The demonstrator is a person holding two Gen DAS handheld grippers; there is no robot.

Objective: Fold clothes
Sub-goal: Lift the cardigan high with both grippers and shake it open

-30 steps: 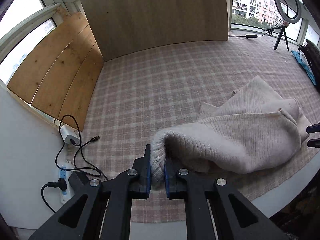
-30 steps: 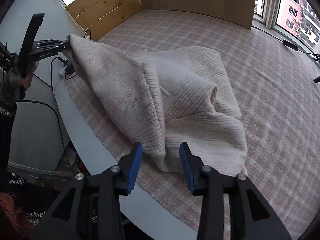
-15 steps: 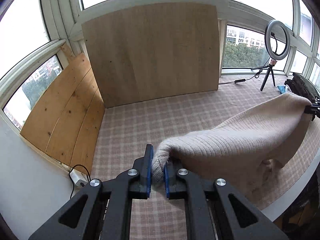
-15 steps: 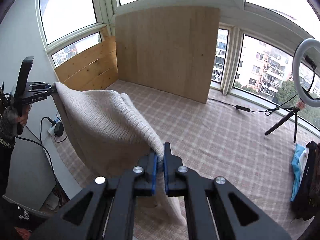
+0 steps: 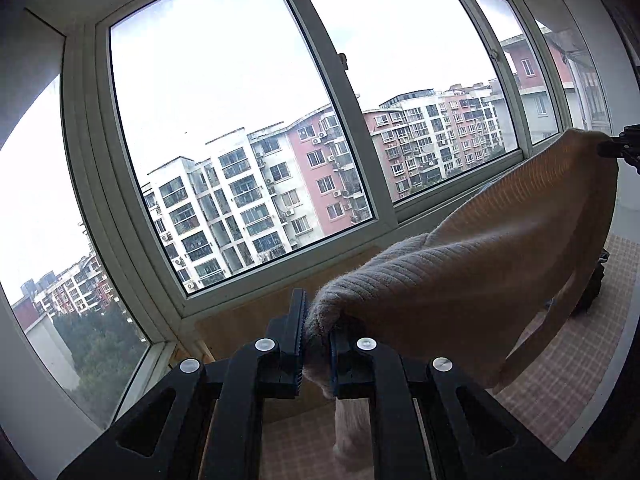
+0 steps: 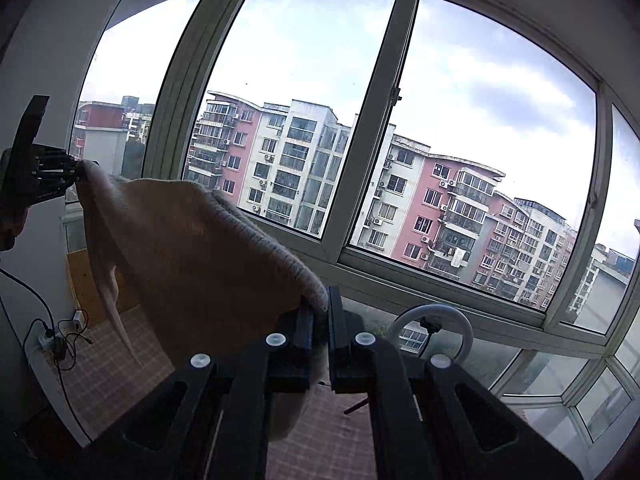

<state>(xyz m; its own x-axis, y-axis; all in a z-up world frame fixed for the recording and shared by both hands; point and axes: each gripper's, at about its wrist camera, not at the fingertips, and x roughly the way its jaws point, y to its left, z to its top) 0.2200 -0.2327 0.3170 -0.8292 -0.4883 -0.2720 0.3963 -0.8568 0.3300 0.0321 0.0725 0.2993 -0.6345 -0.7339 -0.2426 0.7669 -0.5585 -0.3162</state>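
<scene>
A cream ribbed knit sweater [image 5: 472, 272] hangs in the air, stretched between both grippers. My left gripper [image 5: 318, 340] is shut on one edge of it. My right gripper [image 6: 319, 320] is shut on the other edge, and the sweater [image 6: 192, 256] drapes down to the left from there. In the left wrist view the right gripper [image 5: 620, 148] shows at the far right edge. In the right wrist view the left gripper [image 6: 52, 176] shows at the far left. The sweater's lower part hangs toward the checked cloth [image 5: 560, 392] below.
Large windows [image 5: 240, 140] with apartment blocks outside fill both views. A ring light [image 6: 430, 320] stands behind the right gripper. A power strip with cables [image 6: 56, 340] lies at the left by the wooden panel [image 6: 86, 284].
Both grippers have lifted the sweater high and tilted up, so the views now face the windows. One second ago the right gripper was open beside the sweater; it then shut on it.
</scene>
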